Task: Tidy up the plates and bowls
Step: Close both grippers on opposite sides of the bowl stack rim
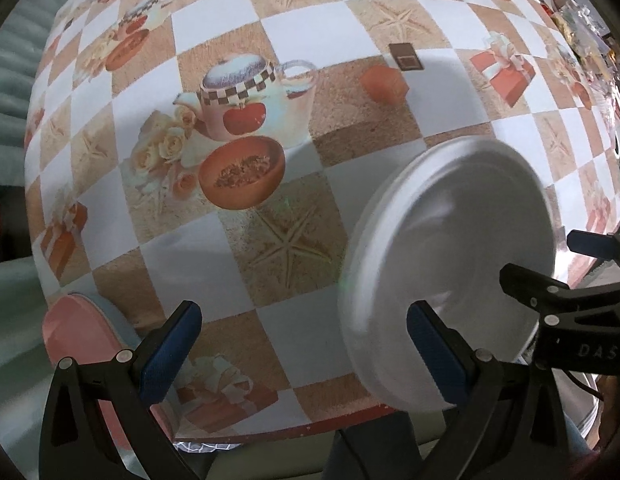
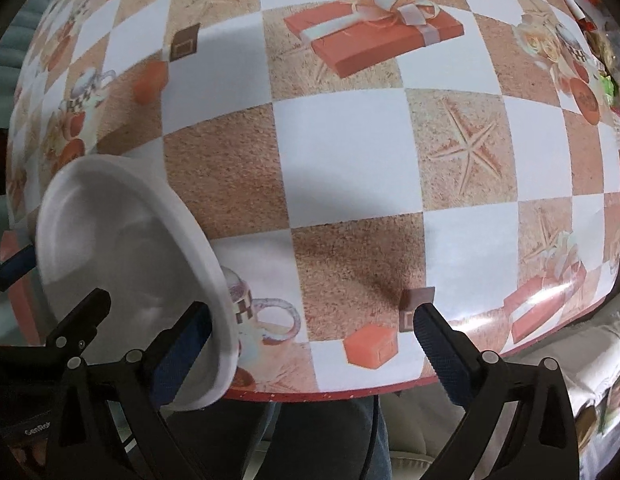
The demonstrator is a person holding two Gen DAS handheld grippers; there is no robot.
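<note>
A white plate [image 1: 449,260] stands tilted on edge between my two grippers, blurred with motion; it also shows in the right wrist view [image 2: 122,248]. My left gripper [image 1: 306,354] is open, its right finger [image 1: 433,356] against the plate's face. My right gripper [image 2: 310,354] is open, its left finger [image 2: 178,356] at the plate's rim. Whether any finger presses the plate I cannot tell. A pink plate [image 1: 78,328] lies at the table's near left corner, beside my left gripper's left finger.
The table [image 2: 341,148] has a checked cloth printed with teapots, starfish and gift boxes. Its front edge [image 2: 329,394] runs just ahead of my right gripper. Clutter of small packets [image 1: 581,28] sits at the far right. A person's legs show below the edge.
</note>
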